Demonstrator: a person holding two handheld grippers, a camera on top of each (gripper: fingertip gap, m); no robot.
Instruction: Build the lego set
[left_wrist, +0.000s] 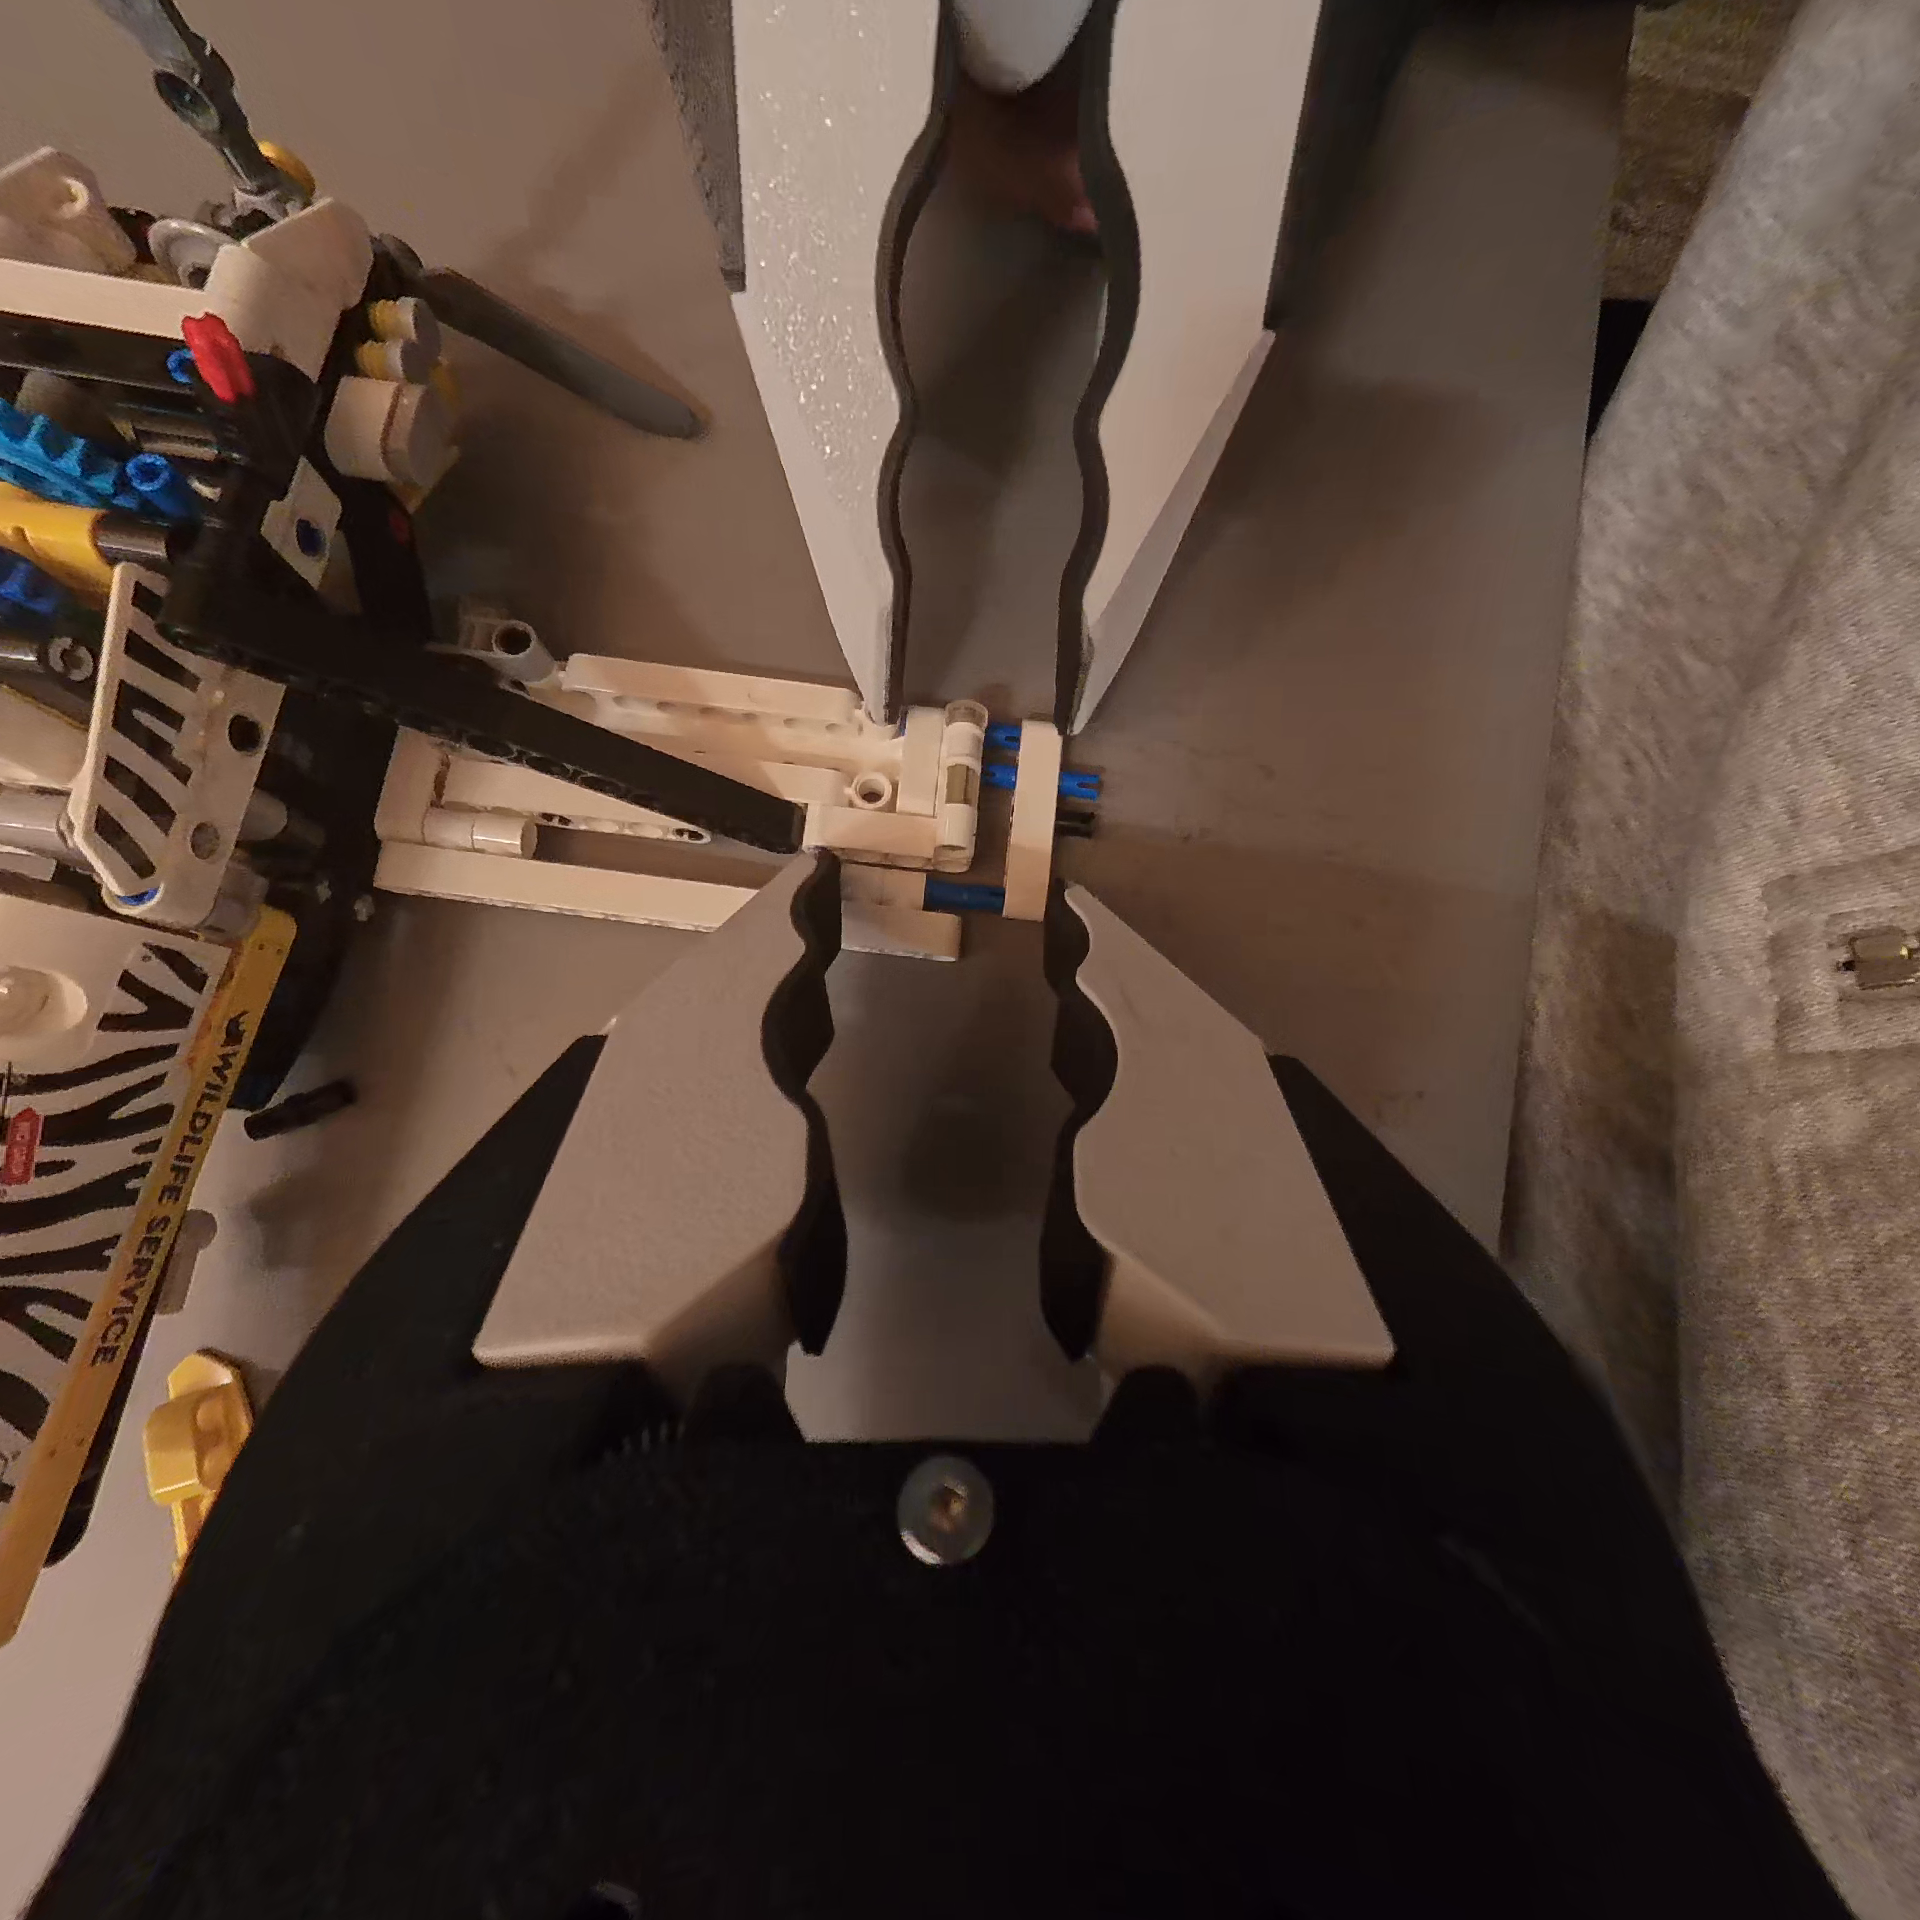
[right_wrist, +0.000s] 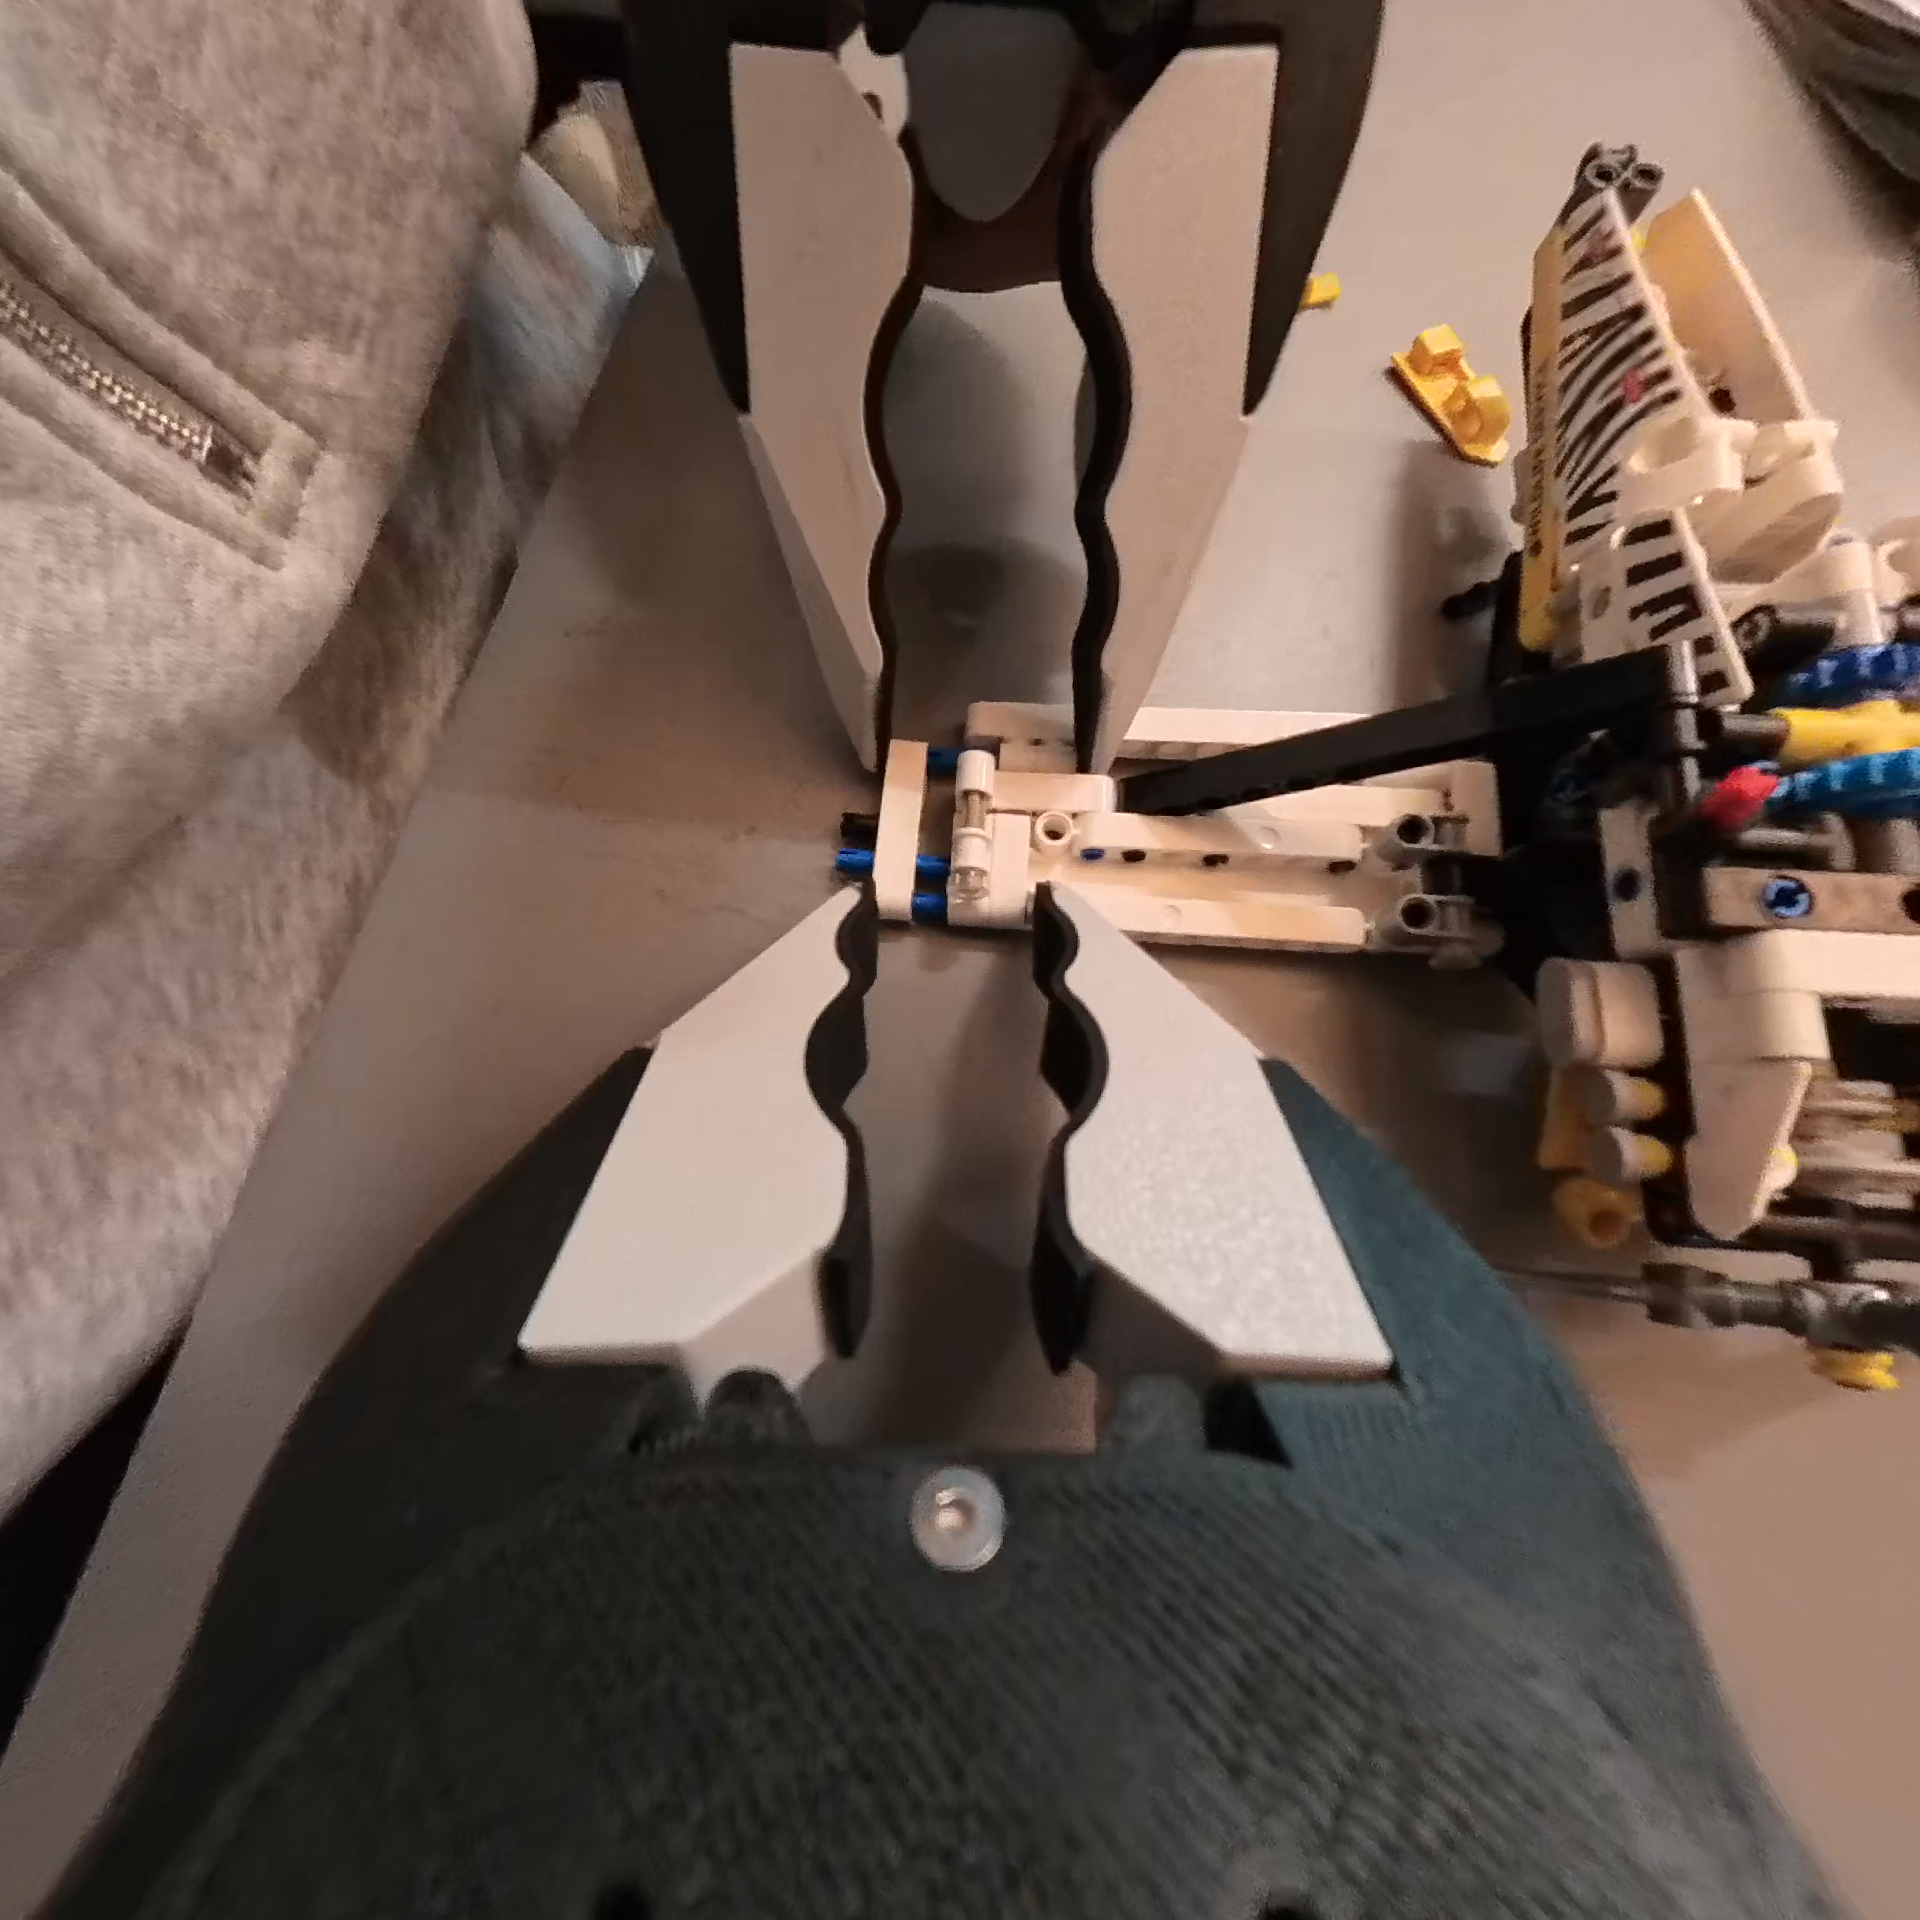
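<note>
Grey tabletop (left_wrist: 1299, 623), person's fleece jacket (left_wrist: 1745, 727) along its edge. Lego model (left_wrist: 208, 623) lies on it, white tail boom (left_wrist: 675, 790) sticking out toward the grippers. At the boom tip a short white beam (left_wrist: 1034, 821) sits on blue pins (left_wrist: 961, 896), gap visible, not fully seated. Left gripper (left_wrist: 935, 883) and right gripper (right_wrist: 951, 904) face each other across the tip, each with jaws parted, straddling beam and boom end, fingertips touching or just beside them. Likely step: press beam home. Squeeze square along the pins, both sides evenly, brace the boom. Loose yellow piece (right_wrist: 1449, 400) nearby.
</note>
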